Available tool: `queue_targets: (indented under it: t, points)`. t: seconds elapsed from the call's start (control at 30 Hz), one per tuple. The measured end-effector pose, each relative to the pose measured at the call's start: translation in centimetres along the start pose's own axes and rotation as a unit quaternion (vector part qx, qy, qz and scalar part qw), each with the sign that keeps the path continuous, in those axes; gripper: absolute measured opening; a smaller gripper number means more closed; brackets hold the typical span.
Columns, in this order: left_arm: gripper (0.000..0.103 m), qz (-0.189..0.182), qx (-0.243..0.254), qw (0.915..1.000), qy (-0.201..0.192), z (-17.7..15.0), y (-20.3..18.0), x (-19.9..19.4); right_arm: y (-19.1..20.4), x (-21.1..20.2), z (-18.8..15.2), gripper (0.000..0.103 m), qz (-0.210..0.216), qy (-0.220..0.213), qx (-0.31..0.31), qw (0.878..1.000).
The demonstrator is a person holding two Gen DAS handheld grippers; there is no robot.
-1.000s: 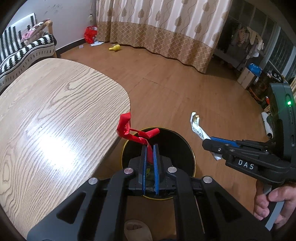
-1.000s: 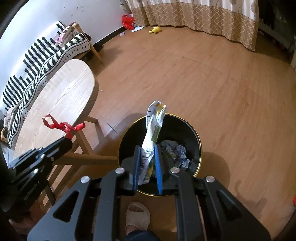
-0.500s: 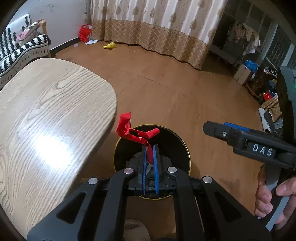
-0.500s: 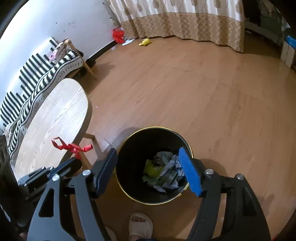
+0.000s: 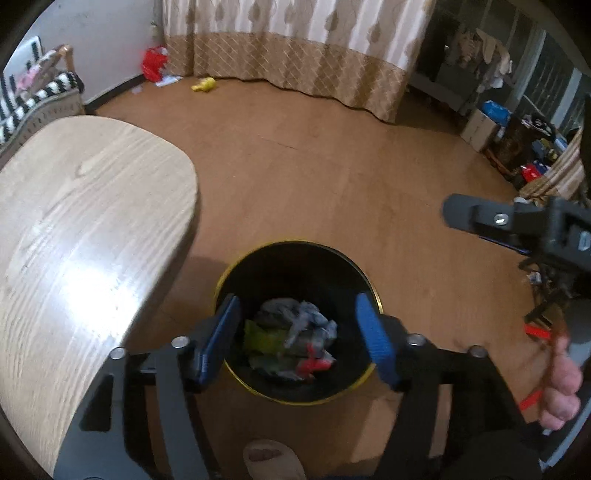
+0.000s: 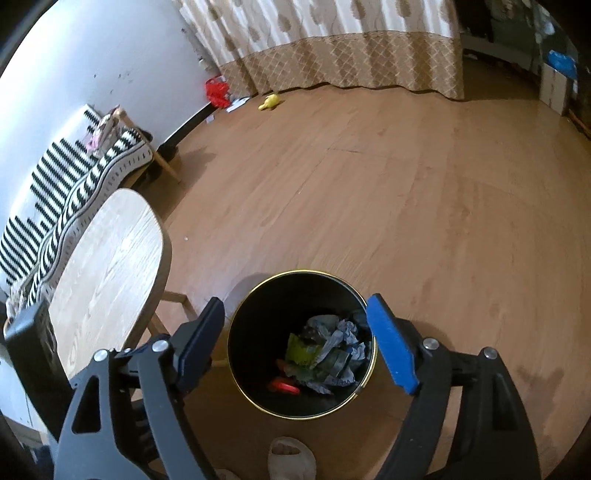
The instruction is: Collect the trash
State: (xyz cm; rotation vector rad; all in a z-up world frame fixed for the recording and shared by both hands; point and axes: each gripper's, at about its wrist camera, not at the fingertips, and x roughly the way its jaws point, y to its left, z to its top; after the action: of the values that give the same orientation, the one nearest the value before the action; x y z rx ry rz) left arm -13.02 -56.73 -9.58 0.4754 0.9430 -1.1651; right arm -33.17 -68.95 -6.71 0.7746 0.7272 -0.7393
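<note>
The trash lies in a loose heap at the bottom of the black bin (image 5: 295,273), lower centre of both views: crumpled grey paper (image 6: 338,332), a green wrapper (image 6: 301,349) and a red scrap (image 5: 314,365) toward the near wall. The bin stands on the wooden floor (image 6: 406,184), its gold rim just beside the counter (image 5: 81,236), whose rounded edge fills the left of the left wrist view.

The left gripper (image 5: 301,338) hangs over the bin mouth, its jaws opening and empty, nothing pressed between the blue pads. The right gripper (image 6: 304,341) is likewise above the bin, its jaws opening with only the bin's contents seen through the gap. In the left wrist view a hand (image 5: 559,384) grips the right tool at the right edge.

The risk now is probably a knock: both tools sit close over one narrow opening, so a careless swing could clip the rim and tip the light bin, or bump the counter edge on the left. The two tools could also foul each other.

Open room lies ahead and to the right, where bare floor runs to the curtain (image 6: 332,33). More litter shows far off at upper left, a yellow item (image 6: 269,101) and a red bag (image 6: 217,91), well apart from the bin.
</note>
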Motion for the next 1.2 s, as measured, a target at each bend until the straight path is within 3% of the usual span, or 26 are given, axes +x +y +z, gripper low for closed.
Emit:
queue_targets:
  t: [0.17,0.3,0.47,0.6,0.7,0.9,0.97,1.2]
  points:
    - [0.091,0.01,-0.003,0.9999,-0.008,0.2,0.3,-1.1,0.4,-0.2,0.1,0.087,0.007,-0.003,0.004,1.0]
    - [0.096,0.039,-0.009,0.9984,-0.04,-0.1,1.9,-4.6,2.3,-0.8,0.3,0.093,0.014,-0.022,-0.008,1.0]
    - [0.096,0.102,-0.083,0.9874,-0.087,-2.0,8.2,-11.3,8.4,-1.2,0.0,0.095,0.042,-0.039,-0.068,0.996]
    - [0.096,0.185,-0.154,0.9653,-0.101,-5.7,14.6,-17.5,15.7,-0.5,-1.4,0.096,0.086,-0.021,-0.137,0.987]
    - [0.096,0.258,-0.217,0.9349,-0.112,-10.8,20.1,-23.1,22.3,-0.5,-3.7,0.096,0.121,0.0,-0.202,0.972]
    - [0.096,0.338,-0.334,0.8755,-0.085,-20.6,27.6,-29.6,34.8,-1.7,-11.7,0.096,0.181,0.028,-0.328,0.927]
    - [0.096,0.362,-0.341,0.8646,-0.074,-22.7,28.8,-31.6,38.4,-2.0,-14.0,0.096,0.2,0.033,-0.352,0.914]
    - [0.096,0.396,-0.372,0.8327,-0.104,-28.6,30.9,-36.9,47.6,-2.3,-21.2,0.096,0.216,0.047,-0.422,0.879]
